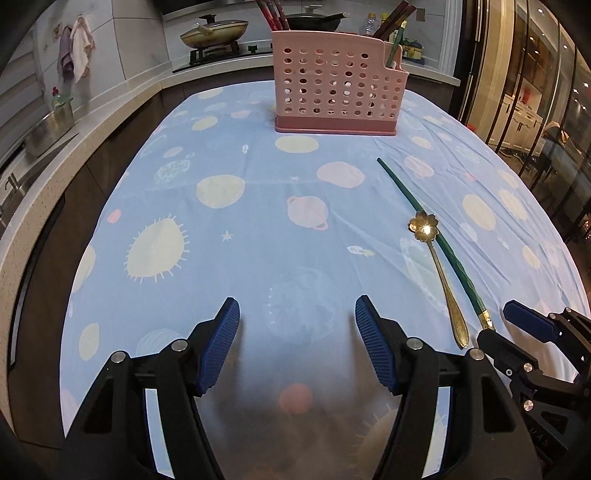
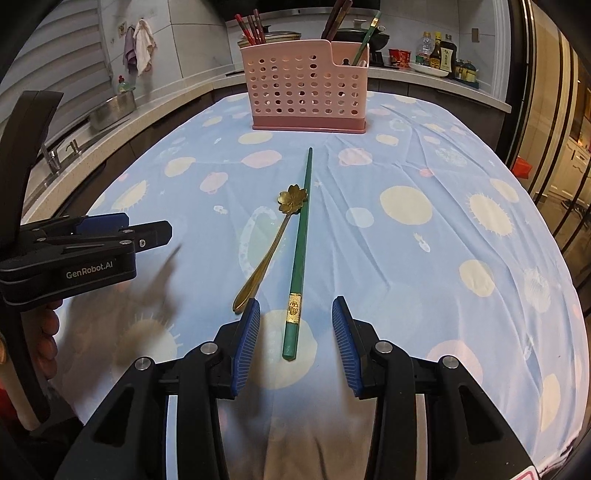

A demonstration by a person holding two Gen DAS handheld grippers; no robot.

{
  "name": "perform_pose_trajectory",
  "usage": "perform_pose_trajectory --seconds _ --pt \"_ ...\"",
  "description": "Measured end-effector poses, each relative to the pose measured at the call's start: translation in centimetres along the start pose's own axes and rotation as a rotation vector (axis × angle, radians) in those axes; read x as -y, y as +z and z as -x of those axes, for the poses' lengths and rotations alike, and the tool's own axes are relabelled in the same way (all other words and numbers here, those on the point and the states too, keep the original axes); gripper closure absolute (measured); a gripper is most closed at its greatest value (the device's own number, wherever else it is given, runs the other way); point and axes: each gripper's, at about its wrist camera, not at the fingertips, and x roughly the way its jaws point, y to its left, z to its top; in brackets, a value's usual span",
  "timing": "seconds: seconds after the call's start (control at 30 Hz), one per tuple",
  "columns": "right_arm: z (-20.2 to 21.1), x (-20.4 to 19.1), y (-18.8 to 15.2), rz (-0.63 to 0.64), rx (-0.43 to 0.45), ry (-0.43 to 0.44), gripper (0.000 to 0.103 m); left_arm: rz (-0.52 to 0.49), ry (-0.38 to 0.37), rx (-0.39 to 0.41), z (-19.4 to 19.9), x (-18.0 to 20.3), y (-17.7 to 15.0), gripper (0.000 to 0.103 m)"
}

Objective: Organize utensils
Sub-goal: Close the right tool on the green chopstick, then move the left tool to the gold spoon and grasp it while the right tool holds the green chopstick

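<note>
A holder [image 2: 303, 92] stands at the far end of the table [image 2: 424, 258], upper centre of the right wrist view, with chopsticks [image 2: 253, 27] in it. Nearer, mid-frame, a chopstick [image 2: 300, 251] lies lengthwise, a spoon [image 2: 271, 243] just left of it.

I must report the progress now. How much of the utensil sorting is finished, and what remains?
Done: several chopsticks already stand in the pink holder, one green among them. In hand: nothing is gripped yet; the right tool sits with its pads on either side of the green chopstick on the tablecloth, not pressing it. The left tool is open and empty. Left: that chopstick and the gold flower spoon.
</note>
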Motion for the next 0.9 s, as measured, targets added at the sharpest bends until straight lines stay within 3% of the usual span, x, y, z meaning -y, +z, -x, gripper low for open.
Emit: perform_pose_trajectory --seconds 0.37,0.57,0.7,0.8,0.9 --pt "-0.2 0.0 -0.2 -0.002 -0.009 -0.003 0.064 0.007 -0.001 -0.012 -0.1 -0.3 -0.5 0.041" --pt "-0.4 0.1 -0.2 -0.001 -0.013 -0.007 0.07 0.011 0.0 -0.021 -0.3 -0.6 -0.7 0.041" --pt "-0.6 0.1 -0.3 0.002 -0.014 -0.015 0.081 0.011 -0.002 -0.025 -0.4 -0.6 -0.7 0.041" --pt "-0.7 0.5 -0.3 -0.01 -0.013 -0.021 0.096 0.012 -0.005 -0.029 -0.5 -0.6 -0.8 0.041" --pt "-0.6 1.3 -0.3 -0.036 -0.005 -0.033 0.096 0.009 -0.008 -0.032 -0.6 -0.4 -0.8 0.041"
